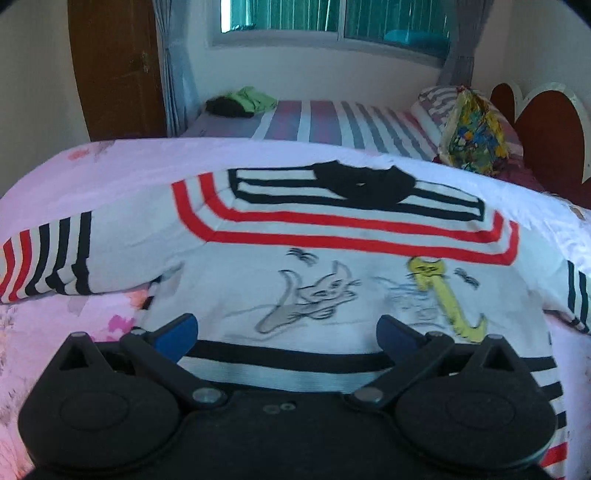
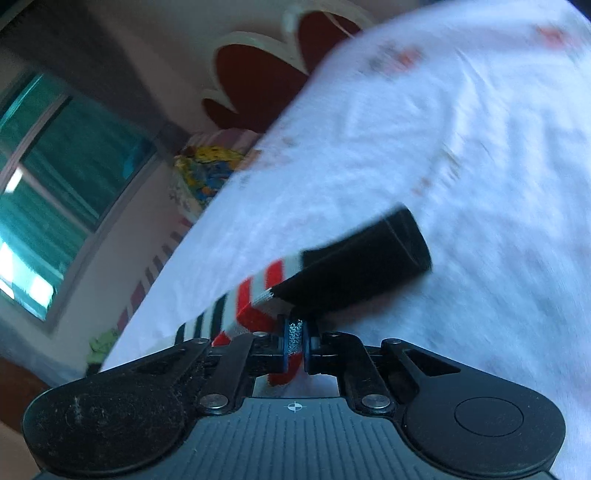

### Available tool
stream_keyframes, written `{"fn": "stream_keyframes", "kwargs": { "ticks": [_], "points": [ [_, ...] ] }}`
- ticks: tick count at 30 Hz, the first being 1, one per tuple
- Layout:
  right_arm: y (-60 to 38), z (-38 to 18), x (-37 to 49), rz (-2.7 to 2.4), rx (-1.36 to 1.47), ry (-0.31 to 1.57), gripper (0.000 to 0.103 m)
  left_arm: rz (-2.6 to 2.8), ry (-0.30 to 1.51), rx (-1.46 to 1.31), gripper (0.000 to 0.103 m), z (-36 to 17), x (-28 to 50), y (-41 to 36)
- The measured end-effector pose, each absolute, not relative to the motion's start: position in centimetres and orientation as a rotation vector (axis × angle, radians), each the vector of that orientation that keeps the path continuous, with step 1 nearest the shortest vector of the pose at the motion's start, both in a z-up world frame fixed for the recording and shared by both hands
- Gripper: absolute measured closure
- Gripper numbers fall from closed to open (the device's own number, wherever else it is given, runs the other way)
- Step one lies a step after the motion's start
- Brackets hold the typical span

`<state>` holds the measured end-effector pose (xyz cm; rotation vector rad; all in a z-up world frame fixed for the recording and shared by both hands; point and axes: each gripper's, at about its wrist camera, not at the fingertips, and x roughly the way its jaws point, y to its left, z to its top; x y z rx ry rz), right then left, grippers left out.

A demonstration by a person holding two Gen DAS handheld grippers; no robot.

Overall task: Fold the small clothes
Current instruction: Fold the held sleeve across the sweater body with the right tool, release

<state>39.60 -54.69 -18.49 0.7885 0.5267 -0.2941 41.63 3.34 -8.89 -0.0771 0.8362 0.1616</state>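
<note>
Sweater (image 1: 332,258) flat on pink floral quilt (image 1: 122,162), striped bed (image 1: 332,122) and window (image 1: 332,18) beyond. Left gripper (image 1: 286,332) spread wide above hem; right gripper (image 2: 295,338) clamped on sleeve (image 2: 332,280) (black cuff).

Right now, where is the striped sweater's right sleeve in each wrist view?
Left wrist: the sleeve pokes in at the right edge, beside the sweater.
Right wrist: the sleeve fills the centre, its striped part pinched in the right gripper.
Shared landmark: the red scalloped headboard.
</note>
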Motion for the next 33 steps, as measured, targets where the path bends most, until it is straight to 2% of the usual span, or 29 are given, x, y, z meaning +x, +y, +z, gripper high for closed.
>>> {"fn": "stream_keyframes", "kwargs": {
  "ticks": [4, 10, 17, 23, 24, 25, 26, 30, 32, 33],
  "points": [
    [-49.9, -14.6, 41.5, -0.183, 0.576, 0.496, 0.097, 0.159, 0.829, -0.108, 0.000, -8.9, 41.5, 5.9],
    [-37.1, -10.9, 43.9, 0.114, 0.397, 0.501, 0.097, 0.148, 0.830, -0.158, 0.000, -9.8, 41.8, 9.2],
    [-21.5, -13.8, 44.9, 0.392, 0.269, 0.628, 0.097, 0.152, 0.825, -0.176, 0.000, -9.9, 40.4, 13.9],
    [-14.7, -17.0, 44.7, 0.428, 0.210, 0.707, 0.096, 0.159, 0.839, -0.180, 0.000, -10.2, 39.6, 17.3],
    [-14.7, -17.4, 44.8, 0.414, 0.200, 0.695, 0.090, 0.161, 0.841, -0.178, 0.000, -10.3, 39.6, 17.7],
    [-14.2, -17.6, 44.7, 0.416, 0.196, 0.681, 0.072, 0.160, 0.843, -0.181, 0.000, -10.4, 39.7, 17.9],
    [-13.9, -17.4, 44.6, 0.437, 0.197, 0.674, 0.066, 0.154, 0.842, -0.189, 0.000, -10.5, 39.8, 18.1],
    [-14.2, -15.0, 43.3, 0.390, 0.176, 0.588, 0.064, 0.066, 0.797, -0.225, 0.003, -10.1, 41.0, 16.9],
    [-16.1, -13.7, 42.0, 0.355, 0.233, 0.568, 0.064, -0.036, 0.780, -0.256, 0.019, -9.9, 42.4, 15.1],
    [-16.9, -13.4, 41.6, 0.338, 0.243, 0.567, 0.064, -0.097, 0.779, -0.270, 0.022, -10.0, 43.5, 13.8]
  ]
}}
